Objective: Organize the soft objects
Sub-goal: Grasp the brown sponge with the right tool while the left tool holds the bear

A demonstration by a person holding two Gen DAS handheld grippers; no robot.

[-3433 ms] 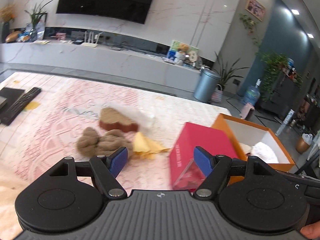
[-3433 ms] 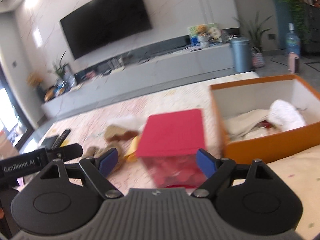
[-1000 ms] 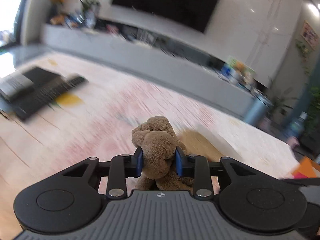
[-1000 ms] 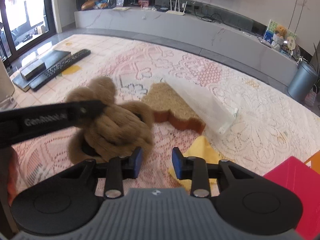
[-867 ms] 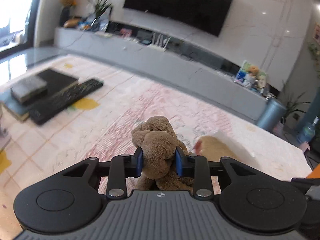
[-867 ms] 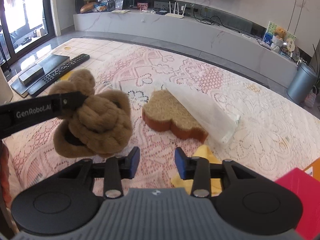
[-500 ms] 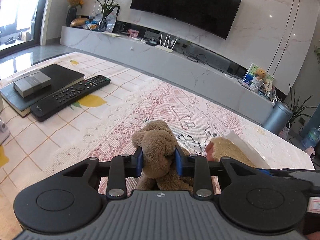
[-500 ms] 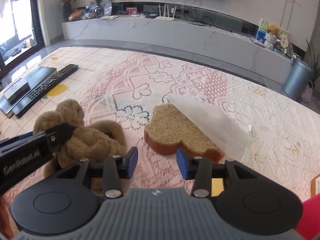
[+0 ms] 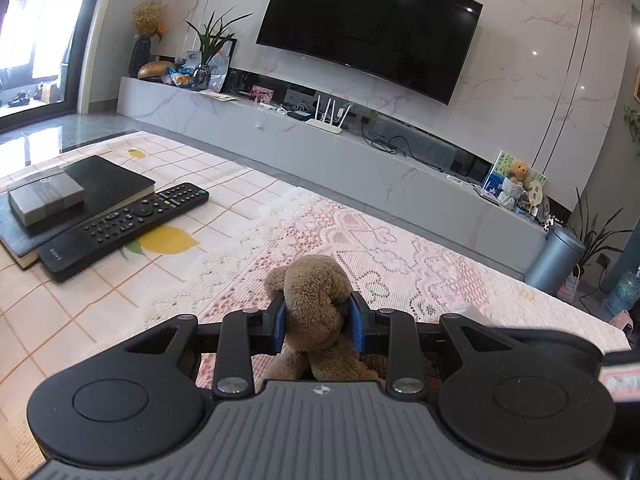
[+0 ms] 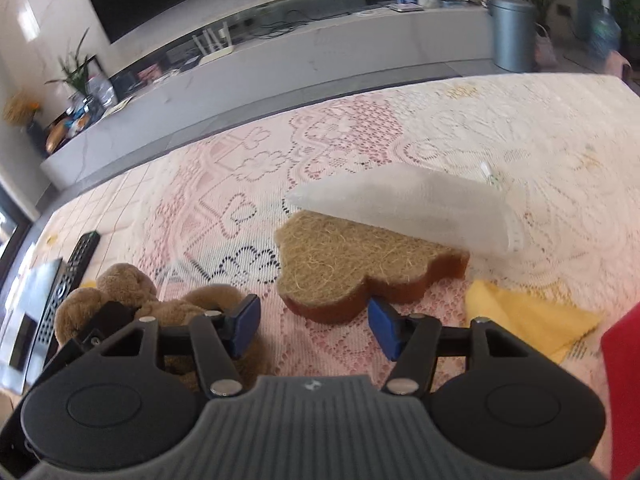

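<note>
My left gripper [image 9: 317, 323] is shut on a brown plush toy [image 9: 316, 300], low over the lace tablecloth. The plush toy also shows at the lower left of the right wrist view [image 10: 128, 292], with the left gripper on it. My right gripper [image 10: 313, 326] is open and empty, just in front of a brown cloud-shaped scouring sponge [image 10: 352, 264]. A clear plastic bag [image 10: 408, 208] lies over the sponge's far edge. A yellow cloth [image 10: 528, 320] lies to the right of the sponge.
A black remote [image 9: 120, 228], a black book [image 9: 96, 184] and a grey box [image 9: 44, 198] lie at the table's left. A red box edge [image 10: 624, 360] is at the right. The table's far edge faces a grey TV bench [image 9: 360, 168].
My left gripper has lowered the plush toy toward the tablecloth. My right gripper has opened wider and turned right toward the sponge.
</note>
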